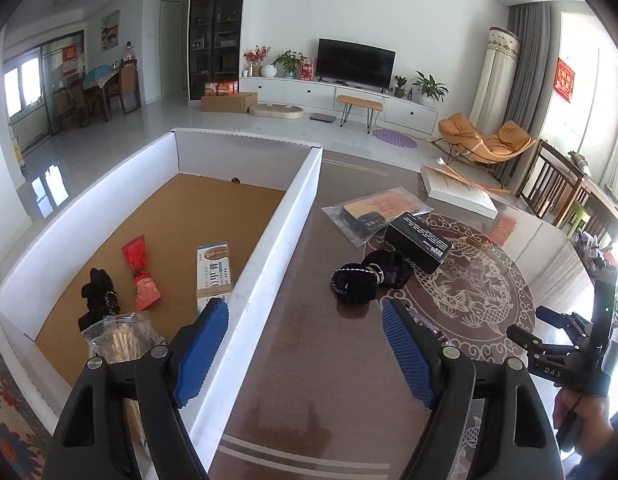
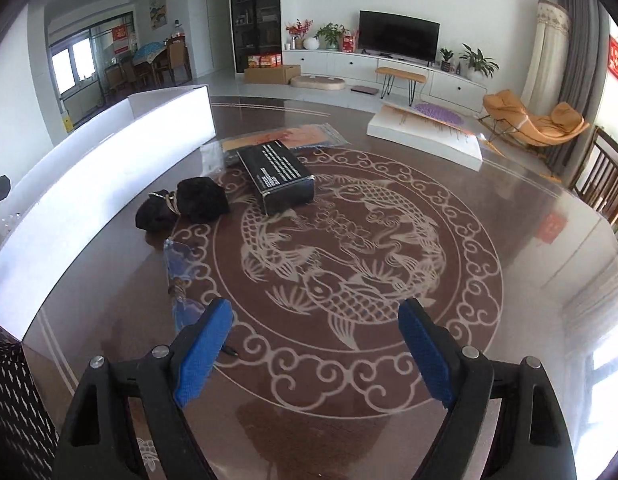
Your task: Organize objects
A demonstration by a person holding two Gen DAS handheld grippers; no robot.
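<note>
- The left gripper (image 1: 305,348) hangs over the right wall of the white box (image 1: 277,216), one blue pad inside the box and one over the worktop (image 1: 309,392); its jaws stand wide apart with nothing between them.
- The right gripper (image 2: 315,350) points down at the fish pattern on the worktop, jaws likewise spread wide and empty.
- Already in the box: a black scrunchie (image 1: 96,286), a red sachet (image 1: 143,276), a blue-and-white carton (image 1: 215,270) and a clear packet of sticks (image 1: 119,338).
- Left outside on the worktop: a black fluffy hair tie (image 2: 185,202), a black carton (image 2: 279,174), a flat clear bag (image 1: 375,214) behind it, and a small clear wrapped item (image 2: 180,280) lying near the right gripper's left pad.
- Key relation, as I judge it: the clear wrapped item lies ahead and to the left of the right jaws, its long axis running roughly away from the camera, so the jaws would close across its narrow width with little turning.
- The hair tie lies further ahead and left, just beside the box wall; in the left wrist view it sits just ahead of the left gripper's right pad, so either hand could reach it.
- The black carton's long axis runs diagonally, away and to the left; it touches the hair tie's far side or nearly so.
</note>
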